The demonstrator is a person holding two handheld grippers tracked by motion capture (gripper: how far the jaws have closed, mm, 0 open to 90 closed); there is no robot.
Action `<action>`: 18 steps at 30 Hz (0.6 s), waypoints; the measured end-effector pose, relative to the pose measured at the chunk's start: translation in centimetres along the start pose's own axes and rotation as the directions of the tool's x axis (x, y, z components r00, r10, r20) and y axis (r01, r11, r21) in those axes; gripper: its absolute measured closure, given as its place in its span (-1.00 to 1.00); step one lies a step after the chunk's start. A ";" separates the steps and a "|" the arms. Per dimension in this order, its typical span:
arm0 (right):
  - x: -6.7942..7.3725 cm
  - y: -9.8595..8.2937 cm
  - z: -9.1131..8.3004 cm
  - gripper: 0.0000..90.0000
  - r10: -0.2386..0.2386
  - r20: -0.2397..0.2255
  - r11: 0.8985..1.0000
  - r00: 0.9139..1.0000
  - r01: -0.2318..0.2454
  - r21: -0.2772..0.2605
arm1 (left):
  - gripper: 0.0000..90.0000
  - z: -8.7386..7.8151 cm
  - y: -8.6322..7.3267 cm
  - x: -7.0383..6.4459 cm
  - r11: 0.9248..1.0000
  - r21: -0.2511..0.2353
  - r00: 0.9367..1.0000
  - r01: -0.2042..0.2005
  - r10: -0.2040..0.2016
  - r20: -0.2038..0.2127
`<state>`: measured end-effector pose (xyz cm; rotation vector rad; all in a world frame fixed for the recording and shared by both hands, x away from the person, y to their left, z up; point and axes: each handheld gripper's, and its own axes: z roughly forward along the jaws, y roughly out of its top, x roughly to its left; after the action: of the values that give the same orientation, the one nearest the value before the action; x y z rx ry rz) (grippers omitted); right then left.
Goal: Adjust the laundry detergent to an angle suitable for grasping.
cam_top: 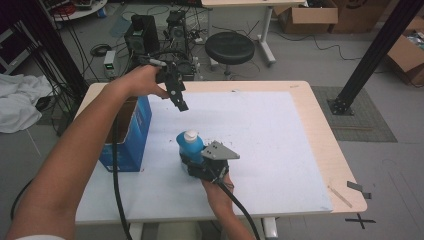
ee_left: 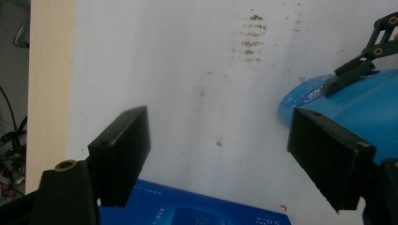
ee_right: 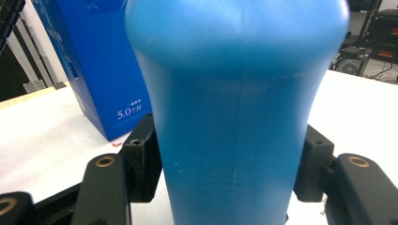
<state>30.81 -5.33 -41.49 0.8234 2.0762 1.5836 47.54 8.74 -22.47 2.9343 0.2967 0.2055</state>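
My right tongs (cam_top: 192, 162) pinch the blue bottle (cam_top: 190, 144) low on its body; in the right gripper view the two black jaws press against either side of the bottle (ee_right: 234, 117), touching it. The bottle stands upright on the white sheet of the worktop (cam_top: 280, 130), a little left of the sheet's middle, with its white cap (cam_top: 190, 135) on top. My left tongs (cam_top: 181, 102) are spread with nothing between the jaws, held in the air above the worktop, beyond the bottle and well apart from it. In the left gripper view the left tongs (ee_left: 218, 154) look down on the sheet, with the bottle's shoulder (ee_left: 356, 112) just beside the right-hand jaw.

Count: one bottle, one cap, one blue box (cam_top: 132, 132), two tongs. The box stands upright at the left side of the worktop, near the bottle but apart from it.

Pose: my left forearm reaches forward across the box, the hand (cam_top: 145, 80) raised and the tongs angled downward. My right hand (cam_top: 216, 187) is low, close to the worktop, its wrist straight and pointing away from me, the cable trailing back off the near edge.
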 end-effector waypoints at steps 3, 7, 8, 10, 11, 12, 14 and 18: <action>-0.1 0.1 0.0 -0.09 -0.002 -0.001 1.000 1.000 0.002 -0.001 | -0.50 0.0 0.0 0.0 1.000 0.001 1.000 0.000 0.000 0.000; 0.0 0.1 0.0 -0.07 -0.010 0.005 1.000 1.000 0.010 -0.002 | -0.50 0.1 0.0 0.0 1.000 -0.002 1.000 0.003 -0.003 0.002; 0.0 0.1 0.0 -0.07 -0.014 0.006 1.000 1.000 0.014 -0.003 | -0.50 0.0 0.0 0.0 1.000 -0.001 1.000 -0.001 0.001 0.000; 0.0 0.1 -0.1 -0.06 -0.022 0.008 1.000 1.000 0.022 -0.003 | -0.50 0.1 -0.1 0.0 1.000 -0.003 1.000 0.003 -0.003 0.002; 0.1 0.1 -0.1 -0.06 -0.025 0.010 1.000 1.000 0.025 -0.003 | -0.50 0.1 -0.1 0.0 1.000 -0.001 1.000 0.003 -0.003 0.002; 0.1 0.2 -0.1 -0.05 -0.034 0.011 0.999 0.999 0.034 -0.002 | -0.50 0.1 -0.1 0.0 1.000 -0.001 1.000 0.000 0.000 0.001; 0.1 0.2 -0.1 -0.04 -0.047 0.016 0.999 0.999 0.047 -0.001 | -0.50 0.1 -0.2 0.0 1.000 -0.001 1.000 0.000 0.000 0.002; 0.1 0.3 -0.1 -0.03 -0.057 0.013 0.998 0.998 0.057 0.005 | -0.50 0.2 -0.2 0.0 1.000 0.000 1.000 0.002 -0.002 0.003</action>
<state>30.74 -5.26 -41.16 0.7672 2.0764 1.5397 47.56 8.91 -22.69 2.9336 0.2998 0.2002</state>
